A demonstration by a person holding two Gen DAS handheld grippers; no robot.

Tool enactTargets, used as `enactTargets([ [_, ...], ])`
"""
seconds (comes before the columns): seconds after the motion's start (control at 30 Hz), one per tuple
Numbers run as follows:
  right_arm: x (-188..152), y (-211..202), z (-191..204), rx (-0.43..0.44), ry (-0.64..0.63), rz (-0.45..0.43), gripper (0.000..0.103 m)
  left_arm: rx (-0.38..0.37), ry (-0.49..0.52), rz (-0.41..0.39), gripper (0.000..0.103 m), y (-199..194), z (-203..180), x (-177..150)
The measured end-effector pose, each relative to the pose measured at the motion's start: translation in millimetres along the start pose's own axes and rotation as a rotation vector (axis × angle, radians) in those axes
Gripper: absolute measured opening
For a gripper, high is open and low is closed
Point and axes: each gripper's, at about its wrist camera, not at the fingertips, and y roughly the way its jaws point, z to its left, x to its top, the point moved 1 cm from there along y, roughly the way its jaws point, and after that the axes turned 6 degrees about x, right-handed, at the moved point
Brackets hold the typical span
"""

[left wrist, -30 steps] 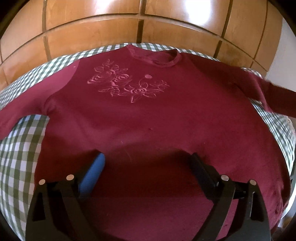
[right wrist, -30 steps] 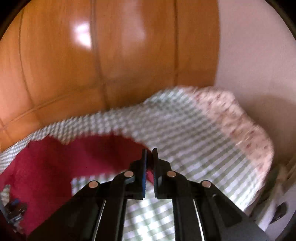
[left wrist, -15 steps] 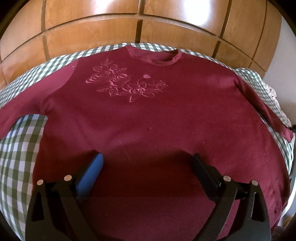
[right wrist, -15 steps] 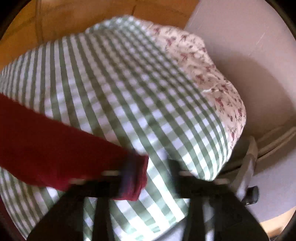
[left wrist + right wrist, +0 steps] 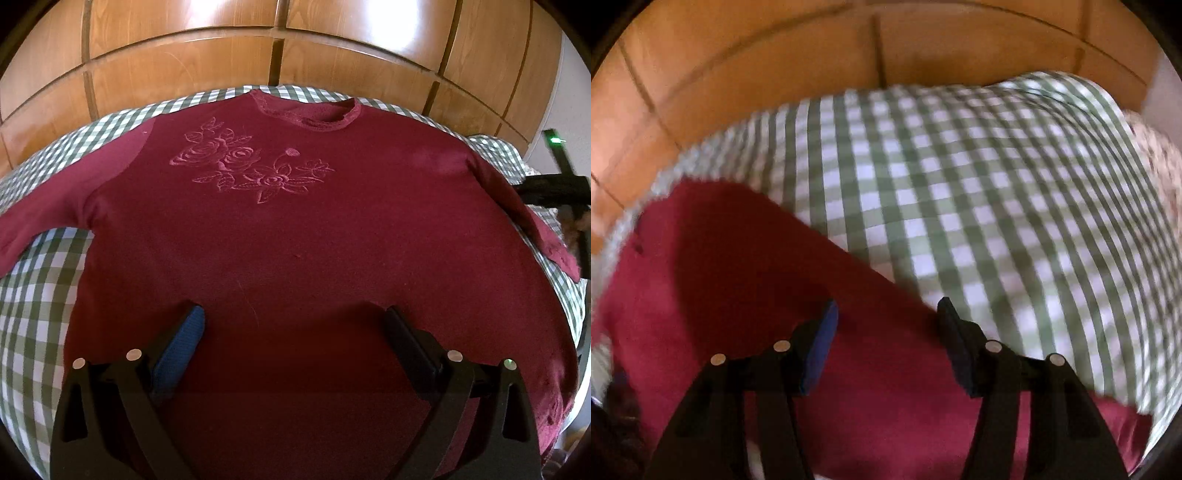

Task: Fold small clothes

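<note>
A maroon sweater (image 5: pixel 295 240) with embroidered roses lies flat, front up, on a green-checked cloth (image 5: pixel 33 295), neck hole at the far side. My left gripper (image 5: pixel 293 321) is open and empty above the lower middle of the sweater. My right gripper (image 5: pixel 886 317) is open and empty over the right sleeve (image 5: pixel 757 266), which lies on the cloth. The right gripper also shows at the far right edge of the left wrist view (image 5: pixel 554 188), next to that sleeve (image 5: pixel 517 214).
Wooden panelled doors (image 5: pixel 258 55) stand right behind the bed. The checked cloth (image 5: pixel 979 203) stretches to the right of the sleeve, with a floral fabric (image 5: pixel 1160 162) at its far right edge.
My right gripper has opened and let go of the right sleeve, which now lies flat on the cloth. The left gripper has stayed where it was.
</note>
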Motion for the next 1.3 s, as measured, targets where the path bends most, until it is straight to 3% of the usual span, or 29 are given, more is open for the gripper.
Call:
enactTargets([
  [0.03,2,4,2,0.001,-0.021,0.012,0.023,-0.002,-0.001,0.000,0.098,0,0,0],
  [0.1,9,7,11,-0.048,-0.092,0.010,0.008,-0.006,0.000,0.000,0.098,1,0,0],
  [0.27,32,10,12,-0.280,-0.116,-0.094,0.008,-0.007,0.002,0.002,0.099,2,0,0],
  [0.3,35,12,7,-0.291,-0.082,-0.100,0.011,-0.006,0.002,0.002,0.099,2,0,0],
  [0.37,35,8,-4,-0.219,-0.008,-0.117,0.030,-0.005,0.003,0.001,0.099,2,0,0],
  [0.4,31,0,-9,-0.205,0.016,-0.141,0.052,-0.006,0.002,0.001,0.099,2,0,0],
  [0.43,25,-11,-13,-0.211,0.025,-0.174,0.061,-0.007,0.002,0.001,0.099,2,0,0],
  [0.53,-7,-53,-35,-0.217,0.059,-0.239,0.071,-0.011,0.000,-0.001,0.099,2,0,0],
  [0.7,-86,-132,-106,-0.229,0.311,-0.323,0.071,-0.017,-0.006,-0.005,0.099,1,1,0],
  [0.87,-155,-141,-164,-0.130,0.586,-0.272,0.073,-0.015,-0.005,-0.005,0.099,1,1,-1],
  [0.97,-164,-126,-177,-0.035,0.665,-0.257,0.065,-0.007,0.000,-0.003,0.099,0,0,-1],
  [1.0,-162,-125,-176,-0.013,0.665,-0.247,0.054,-0.003,0.002,-0.002,0.099,0,-1,-1],
  [1.03,-156,-121,-172,-0.004,0.644,-0.230,0.037,0.001,0.004,-0.002,0.099,0,-1,-1],
  [1.13,-129,-113,-157,-0.100,0.503,-0.190,0.006,0.013,0.012,0.001,0.099,0,-2,-1],
  [1.3,-79,-153,-155,-0.301,0.357,-0.363,0.006,0.025,0.021,0.006,0.099,2,-4,-1],
])
